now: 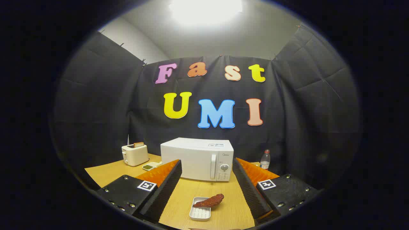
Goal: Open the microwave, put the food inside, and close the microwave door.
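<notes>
the camera rides on the gripper point(206, 191), looking forward and slightly down along its spread fingers over the table point(105, 174). the microwave point(197, 158) stands ahead at twelve o'clock, fairly near.

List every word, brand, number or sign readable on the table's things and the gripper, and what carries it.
None can be quoted.
microwave: brand mark above the dial, too small to read.
sticker on its top: blurred.
bottle label: blurred.
gripper, open, food tray between its fingers: square coded markers, no words.
</notes>
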The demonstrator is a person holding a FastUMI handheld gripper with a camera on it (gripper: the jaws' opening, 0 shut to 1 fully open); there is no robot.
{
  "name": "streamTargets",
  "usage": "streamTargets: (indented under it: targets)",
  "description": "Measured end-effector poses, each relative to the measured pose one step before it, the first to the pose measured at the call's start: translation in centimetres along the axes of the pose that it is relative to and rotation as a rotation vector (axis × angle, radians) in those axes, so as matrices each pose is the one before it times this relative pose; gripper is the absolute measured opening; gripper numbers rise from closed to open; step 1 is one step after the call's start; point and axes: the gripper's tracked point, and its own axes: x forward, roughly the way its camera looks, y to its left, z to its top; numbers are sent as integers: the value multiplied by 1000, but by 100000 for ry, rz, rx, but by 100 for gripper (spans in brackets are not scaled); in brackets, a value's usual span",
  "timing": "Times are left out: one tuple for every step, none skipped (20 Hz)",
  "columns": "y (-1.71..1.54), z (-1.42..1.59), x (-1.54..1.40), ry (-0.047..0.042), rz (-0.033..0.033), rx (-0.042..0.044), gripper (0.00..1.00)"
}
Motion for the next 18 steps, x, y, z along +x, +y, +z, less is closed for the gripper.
streamTargets:
  targets:
    - [11,-57,19,30,-39,22,99]
    - [-9,71,6,8,-36,-56,99]
    - [73,-113,-31,74,37,-157,99]
    - [-37,52,55,-3,0,-159,99]
    - [-20,-40,54,79,-24,-39,99]
    - [0,-27,26,204,46,58,99]
    - [27,-95,38,54,79,148,99]
    - [23,46,-24,17,-61,78,99]
    - [-60,-82,-18,-45,17,18,99]
    - [-55,106,-1,-116,-22,11,99]
    - [-48,37,-21,-183,-53,113,99]
    - [11,86,-16,-177,-48,167,99]
    - [11,-152,6,-41,-122,55,99]
    - [-24,59,-11,54,-202,-10,99]
    - [-75,43,21,-223,-66,101,99]
    - [0,107,-47,-85,-106,-61,99]
    - [-174,-46,-14,-250,-222,64,99]
    - [-44,166,-13,-405,-308,181,99]
